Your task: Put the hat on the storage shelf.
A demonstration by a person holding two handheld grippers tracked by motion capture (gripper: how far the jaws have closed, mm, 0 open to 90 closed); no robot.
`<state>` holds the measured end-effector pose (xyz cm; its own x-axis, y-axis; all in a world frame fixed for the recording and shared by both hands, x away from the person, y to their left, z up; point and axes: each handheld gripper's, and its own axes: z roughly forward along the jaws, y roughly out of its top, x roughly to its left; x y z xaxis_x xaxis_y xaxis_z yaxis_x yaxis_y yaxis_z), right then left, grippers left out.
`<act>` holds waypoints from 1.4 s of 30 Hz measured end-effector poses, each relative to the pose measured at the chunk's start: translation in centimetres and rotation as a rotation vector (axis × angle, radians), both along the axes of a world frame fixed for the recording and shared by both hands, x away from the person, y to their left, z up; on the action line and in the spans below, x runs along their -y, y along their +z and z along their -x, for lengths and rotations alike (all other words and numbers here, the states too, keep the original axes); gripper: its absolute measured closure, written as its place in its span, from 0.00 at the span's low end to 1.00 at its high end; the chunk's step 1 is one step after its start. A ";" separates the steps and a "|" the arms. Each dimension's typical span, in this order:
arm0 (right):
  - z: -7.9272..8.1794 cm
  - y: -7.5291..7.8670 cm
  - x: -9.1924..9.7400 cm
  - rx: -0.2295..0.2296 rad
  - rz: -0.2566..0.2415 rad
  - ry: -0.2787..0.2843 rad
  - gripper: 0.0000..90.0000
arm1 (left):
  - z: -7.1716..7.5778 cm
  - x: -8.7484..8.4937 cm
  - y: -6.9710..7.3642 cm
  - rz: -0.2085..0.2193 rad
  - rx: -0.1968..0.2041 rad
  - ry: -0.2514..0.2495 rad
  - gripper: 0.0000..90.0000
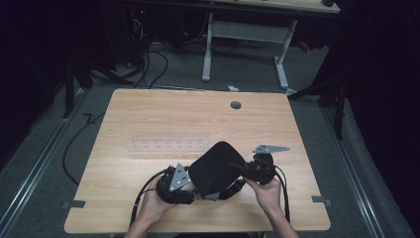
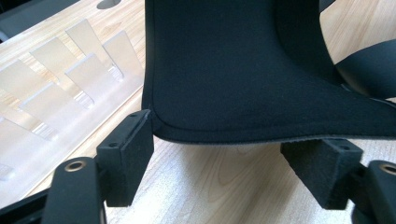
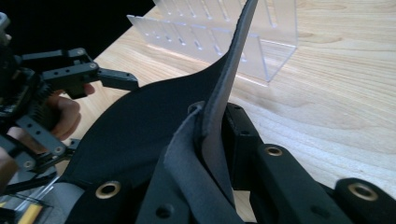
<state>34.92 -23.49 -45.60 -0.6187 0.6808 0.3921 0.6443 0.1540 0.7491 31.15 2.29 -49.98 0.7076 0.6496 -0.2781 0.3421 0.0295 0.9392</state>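
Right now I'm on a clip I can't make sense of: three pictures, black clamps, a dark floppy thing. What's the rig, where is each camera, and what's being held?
There is no robot here. A person holds a two-jaw gripper in each hand at a wooden table. The high view looks down from above; the left gripper and right gripper sit near the front edge. The other two pictures come from cameras riding on each gripper, looking along its black jaws.

On the table lies a clear rack with upright dividers. Between the grippers is a black pad, soft and bent. The right gripper's jaws are shut on its edge, seen in the right gripper view. In the left gripper view, the jaws stand open with the pad's edge between them, not yet pinched.
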 end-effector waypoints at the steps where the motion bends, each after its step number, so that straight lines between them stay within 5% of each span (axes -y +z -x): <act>1: 0.0 0.0 0.0 -0.001 -0.003 0.004 0.91 | 0.0 0.0 -0.1 -0.007 0.007 0.002 0.30; 8: -0.1 -0.1 -0.3 -0.018 -0.036 0.049 0.91 | 0.1 0.0 0.2 0.009 0.015 -0.012 0.34; 22: -0.1 -0.2 -1.8 -0.037 -0.068 0.102 0.90 | 0.2 0.4 0.5 -0.024 0.021 -0.040 0.42; 27: -0.1 -0.1 -1.8 -0.034 -0.073 0.105 0.88 | 0.6 0.1 0.8 -0.021 0.036 -0.073 0.60; 31: 0.0 -0.1 -1.9 -0.020 -0.052 0.111 0.86 | 0.6 -0.4 1.1 0.012 -0.004 -0.100 0.74; 42: -0.2 -0.1 -1.9 -0.011 -0.085 0.100 0.77 | 1.1 -1.2 1.9 0.067 -0.033 -0.187 0.94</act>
<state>35.15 -21.64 -45.73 -0.6769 0.5804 0.4526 0.6372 0.1543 0.7551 30.01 3.50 -48.07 0.8039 0.4873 -0.3410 0.3777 0.0245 0.9256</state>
